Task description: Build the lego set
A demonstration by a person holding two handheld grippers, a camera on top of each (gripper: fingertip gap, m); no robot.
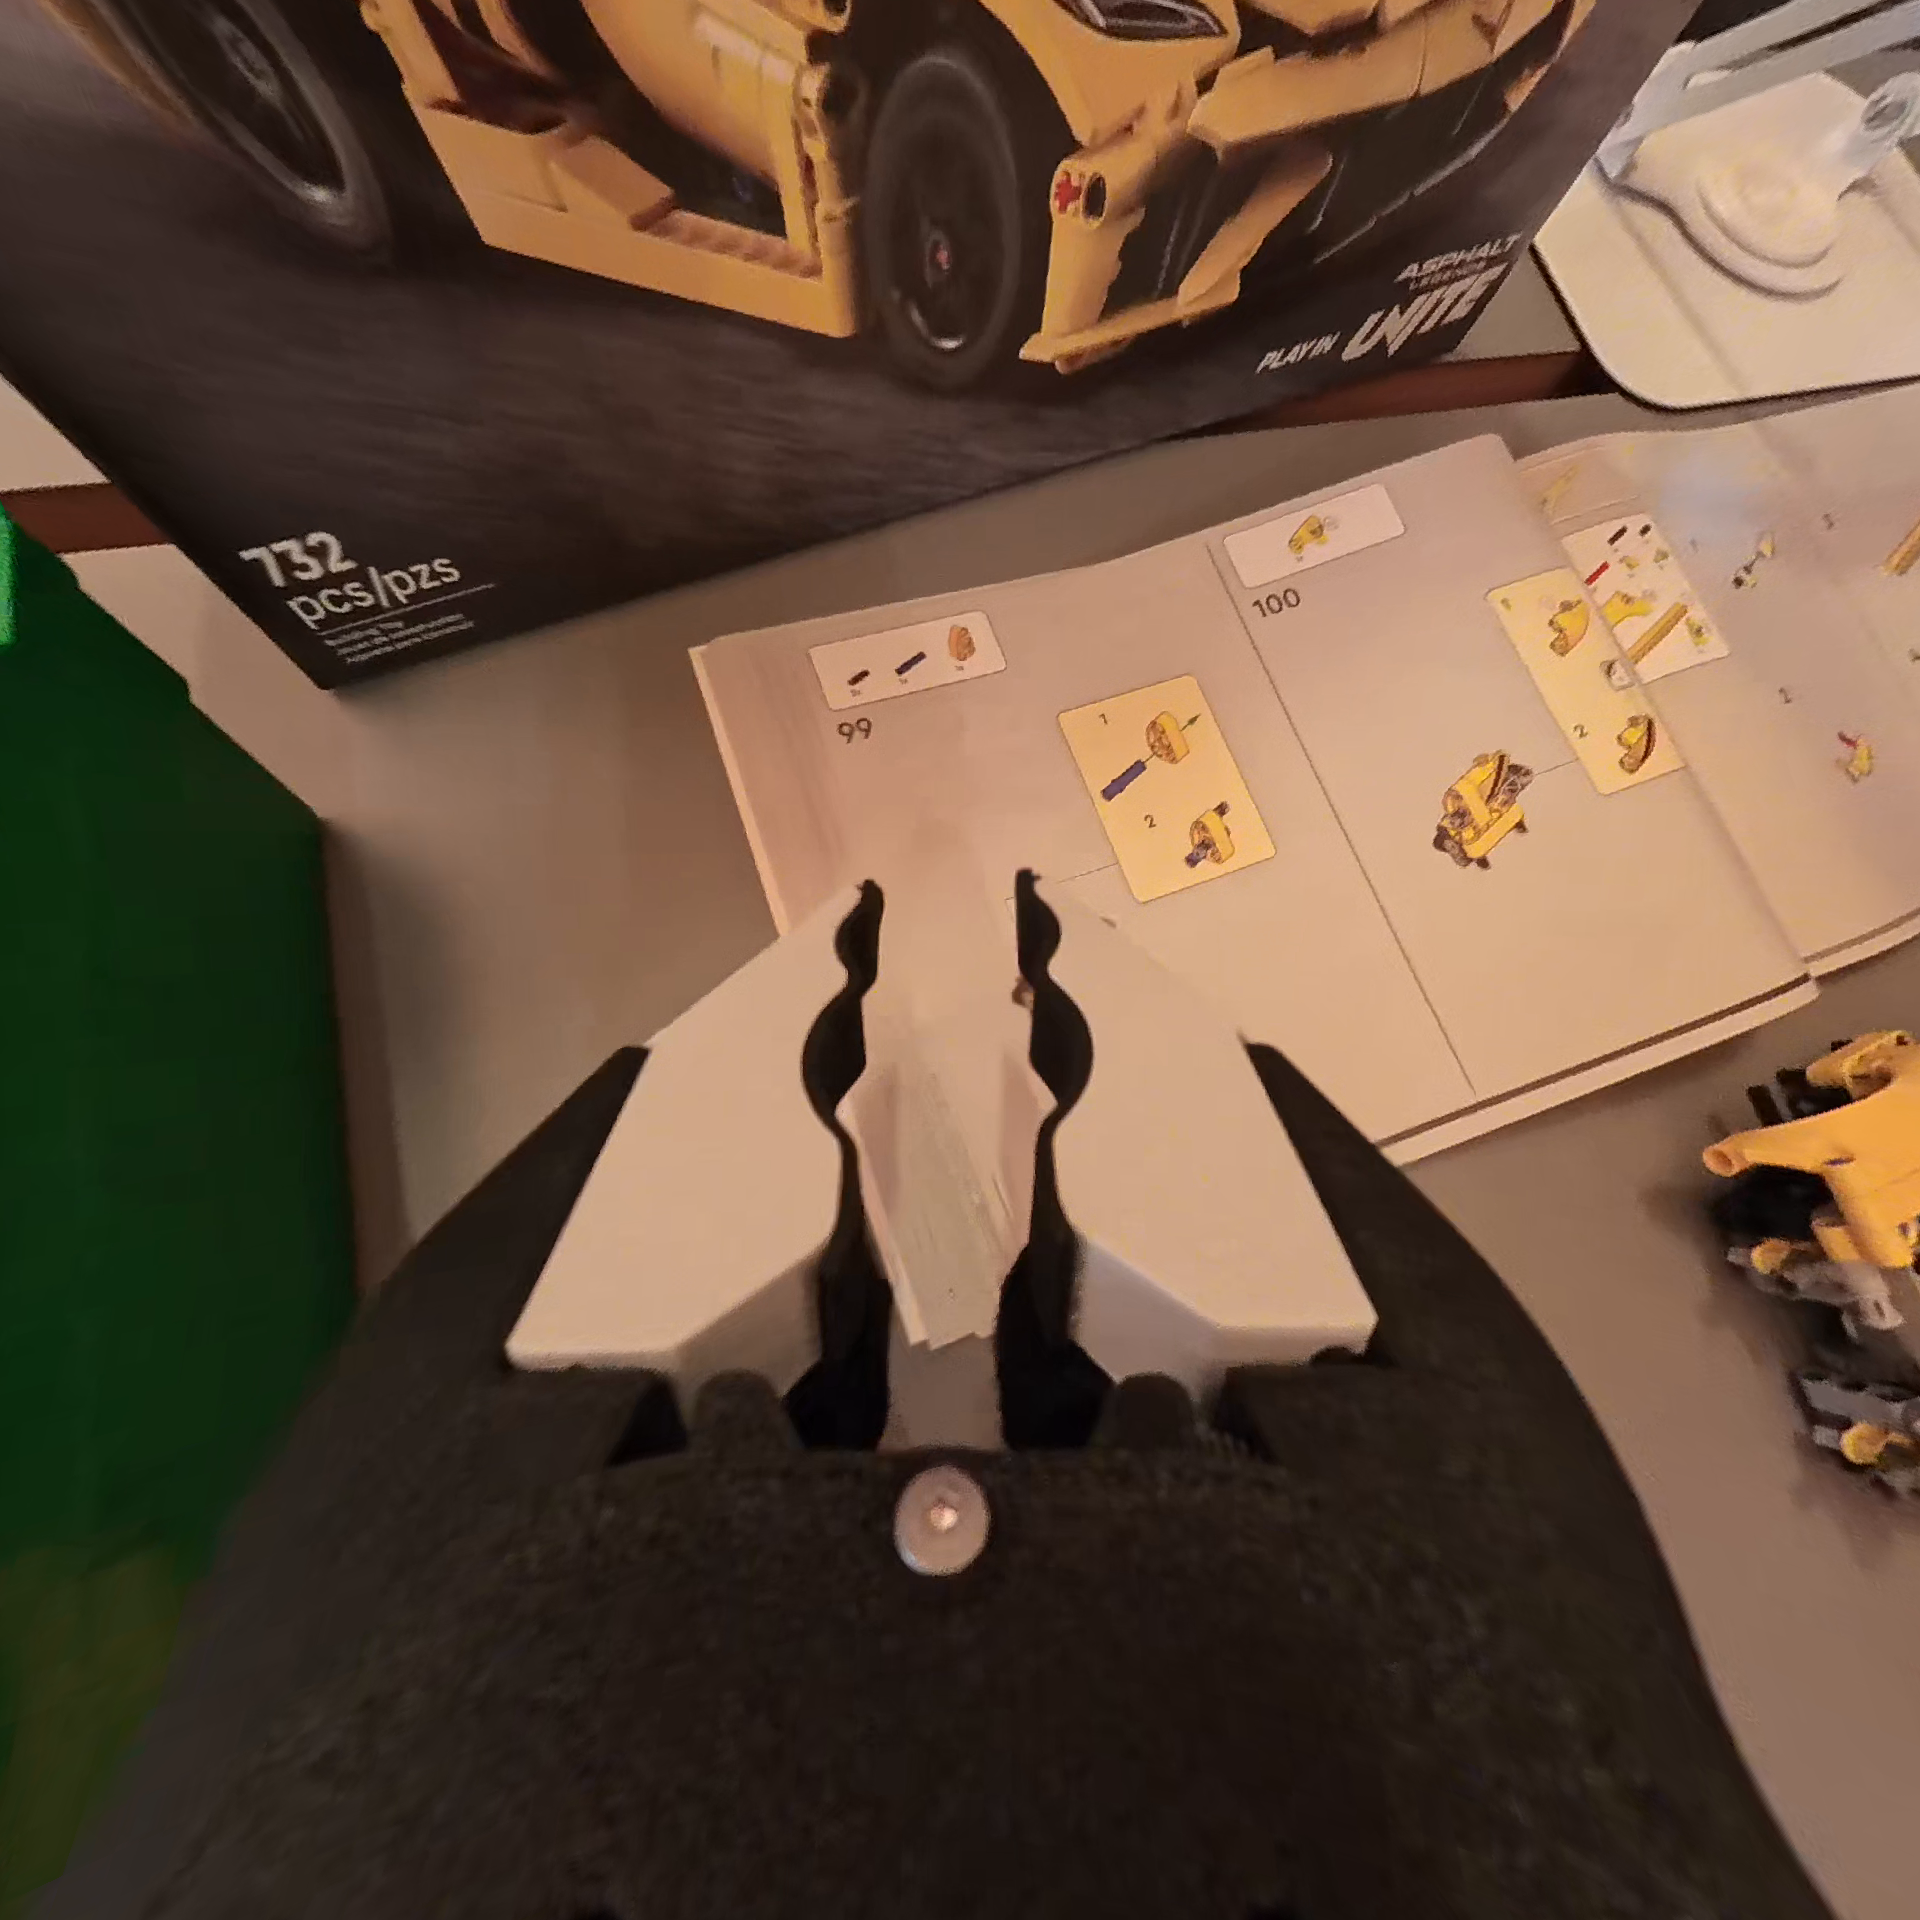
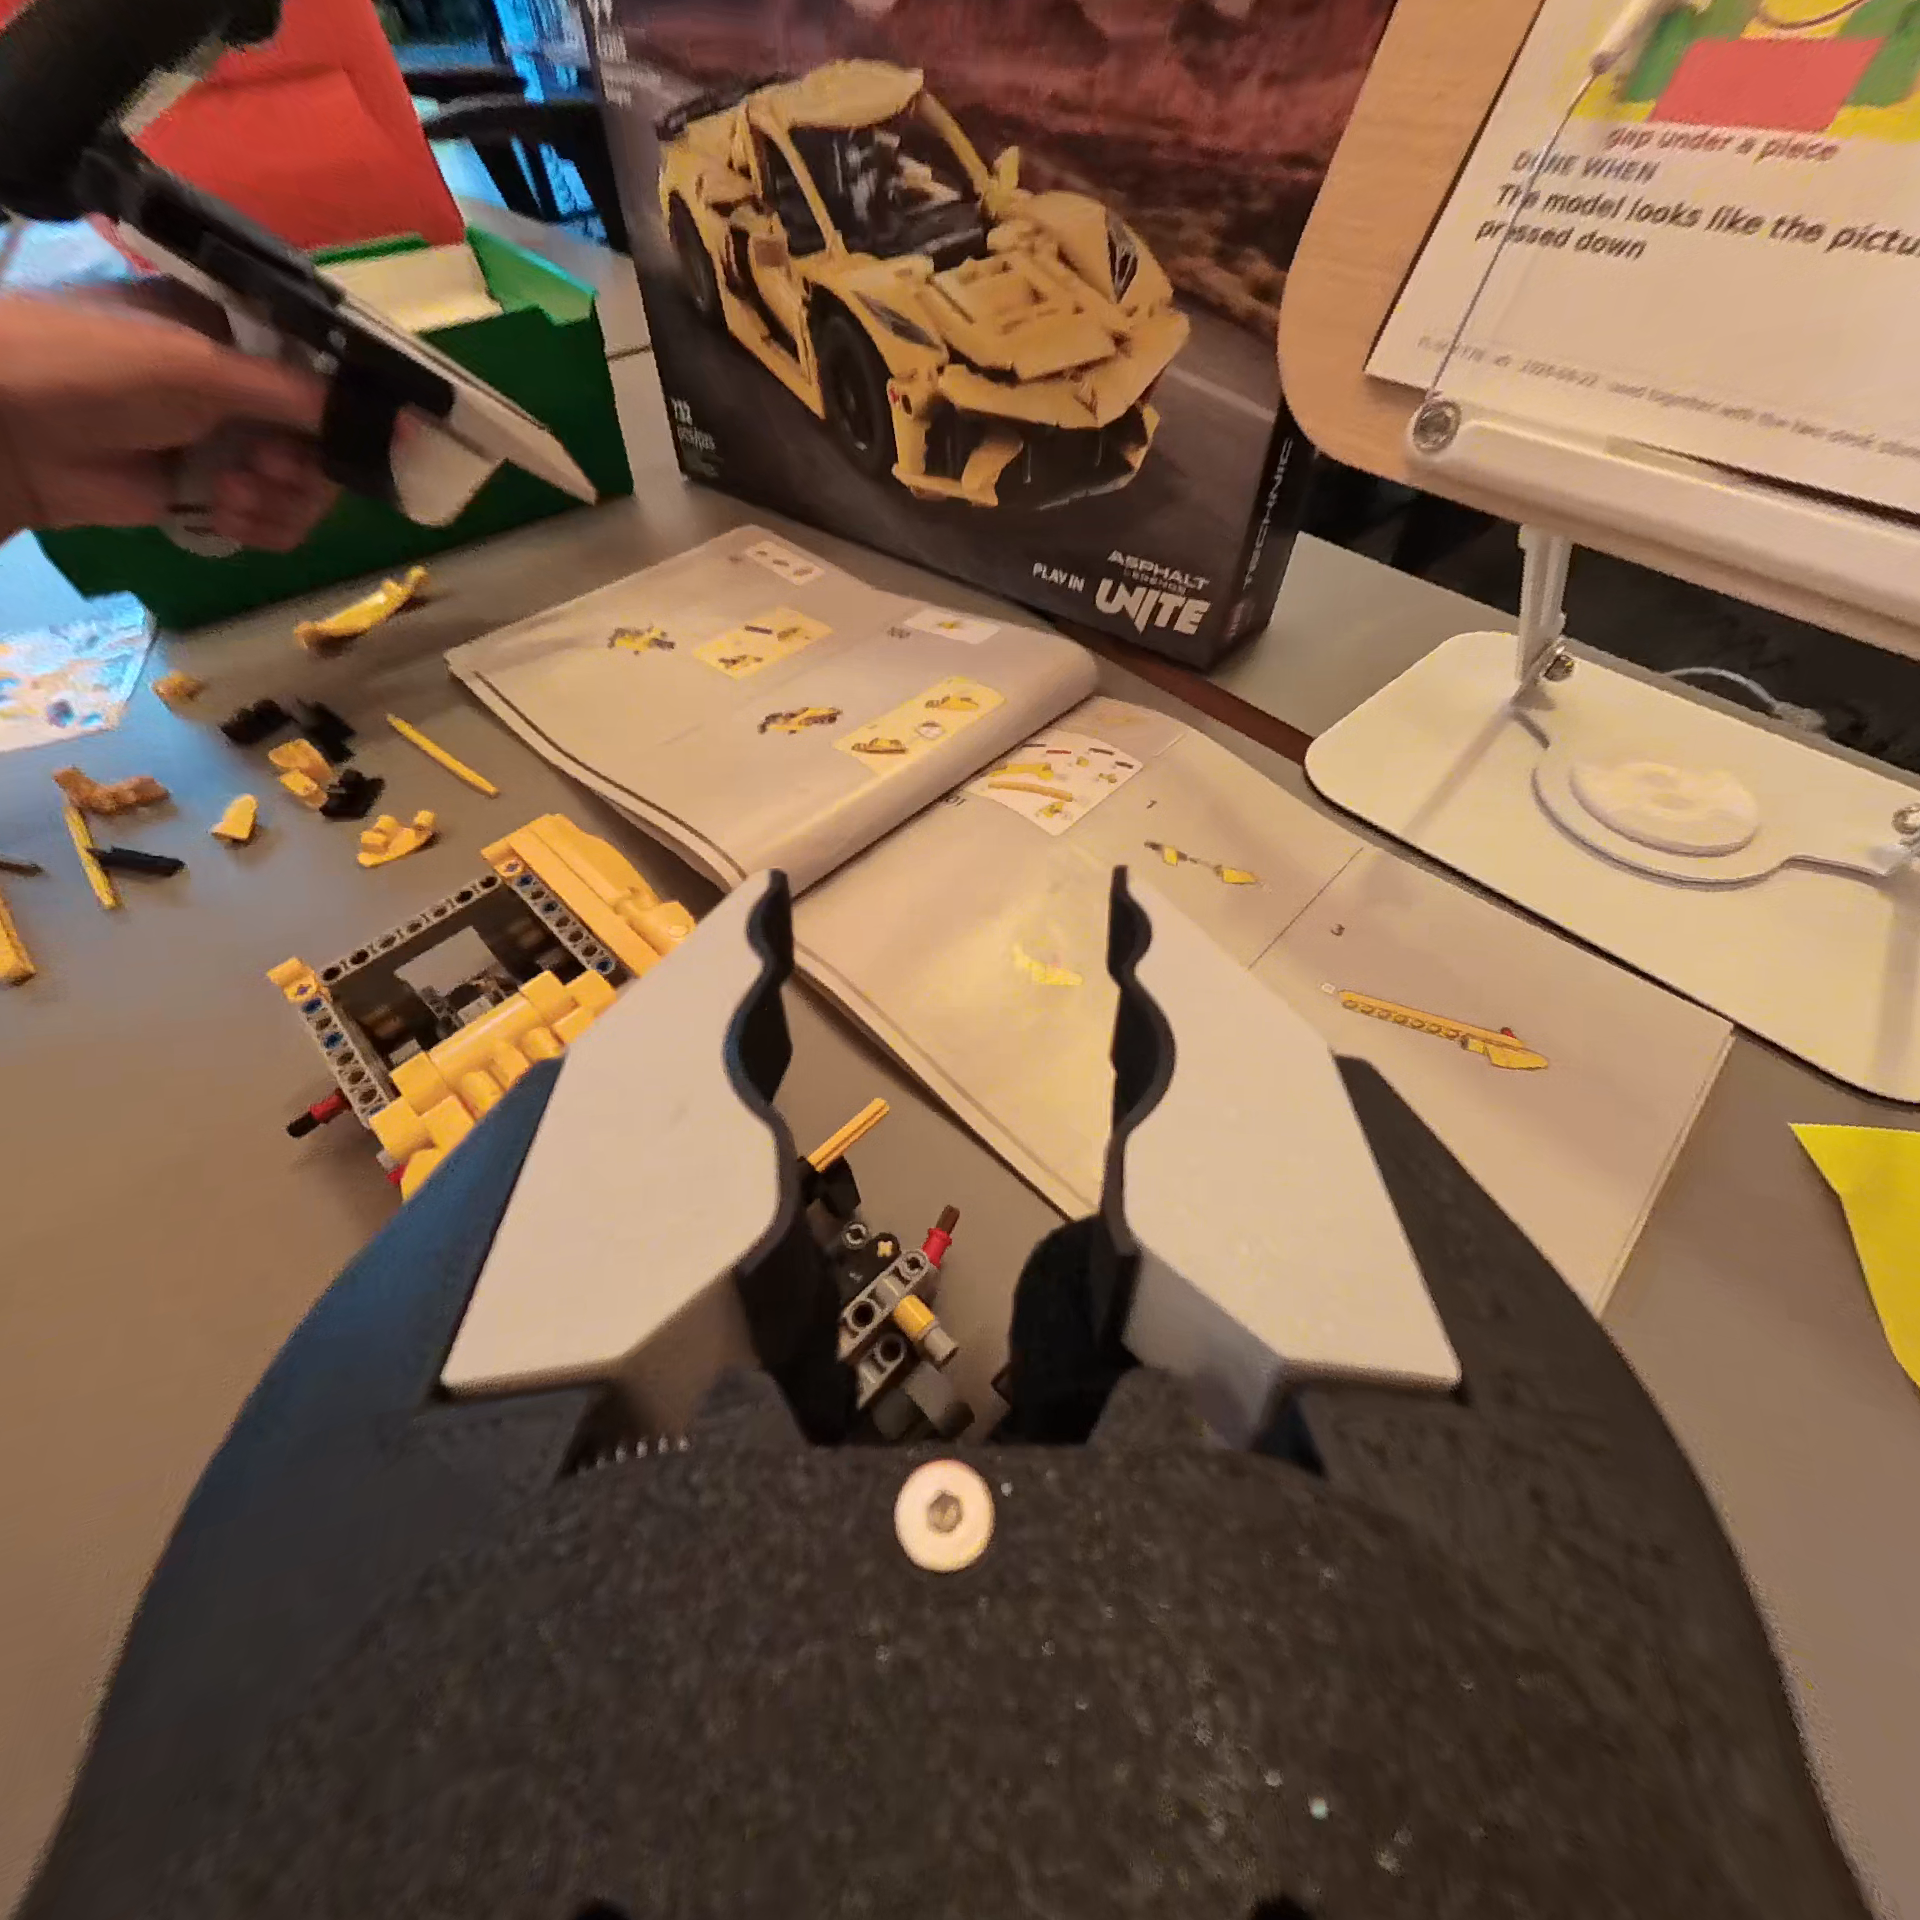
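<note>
Build partway: yellow chassis (image 2: pixel 468 997) assembled left of right tongs (image 2: pixel 940 904), which gape empty over small grey subassembly (image 2: pixel 894 1309).

Left tongs (image 1: pixel 945 894) spread above manual (image 1: pixel 1195 790) (seemingly empty).

Loose parts (image 2: pixel 301 758) far left unfitted.

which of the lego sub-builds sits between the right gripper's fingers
The small grey-and-black assembly with a red pin, between the right gripper fingers; the big yellow-framed chassis lies left, outside them.

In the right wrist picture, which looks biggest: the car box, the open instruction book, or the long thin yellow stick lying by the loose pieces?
1. Instruction book, though it lies nearer the camera
2. Car box
3. Yellow stick
</note>
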